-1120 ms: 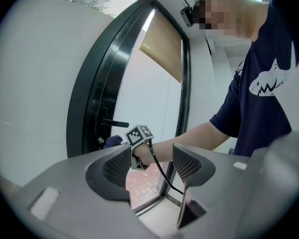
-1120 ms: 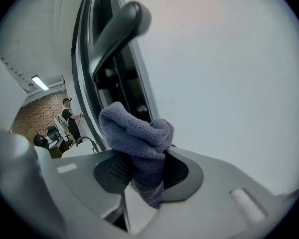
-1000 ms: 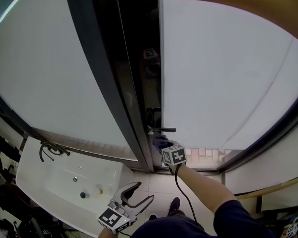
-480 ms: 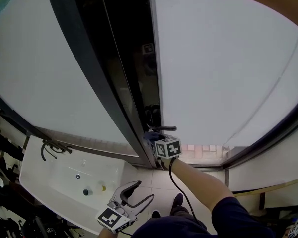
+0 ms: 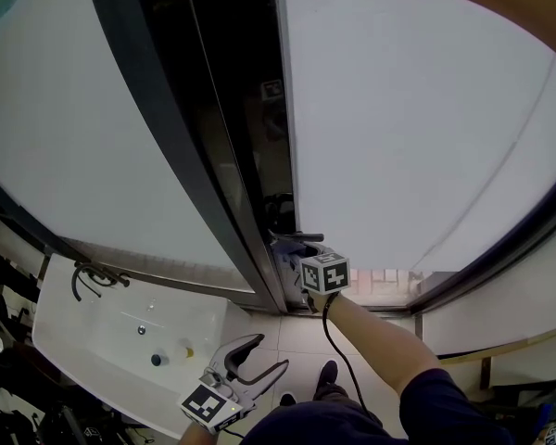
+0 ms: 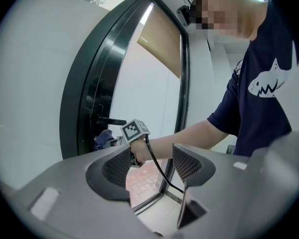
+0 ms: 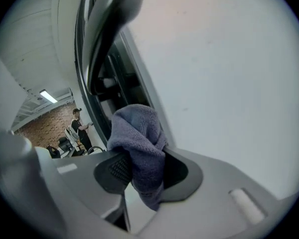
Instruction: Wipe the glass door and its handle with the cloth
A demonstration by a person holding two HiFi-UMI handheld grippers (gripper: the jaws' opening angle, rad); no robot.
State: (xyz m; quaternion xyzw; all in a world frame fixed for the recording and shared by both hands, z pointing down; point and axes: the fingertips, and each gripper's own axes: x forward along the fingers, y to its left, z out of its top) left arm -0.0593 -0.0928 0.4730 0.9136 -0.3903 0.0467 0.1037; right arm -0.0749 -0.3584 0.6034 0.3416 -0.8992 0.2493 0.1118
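Cloth (image 7: 139, 148), a bunched purple-grey towel, sits pinched between the jaws of my right gripper (image 7: 144, 169). I hold it at the dark edge of the frosted glass door (image 5: 426, 137), just beside the black lever handle (image 5: 308, 237); whether it touches the handle I cannot tell. My left gripper (image 6: 152, 166) hangs low, well apart from the door, jaws spread with nothing between them, near the white sink (image 5: 93, 327).

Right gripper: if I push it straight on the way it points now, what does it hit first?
Probably the dark door edge just below the black lever handle. The purple-grey cloth clamped in the right gripper sticks out ahead and would touch first. Depth is unclear.
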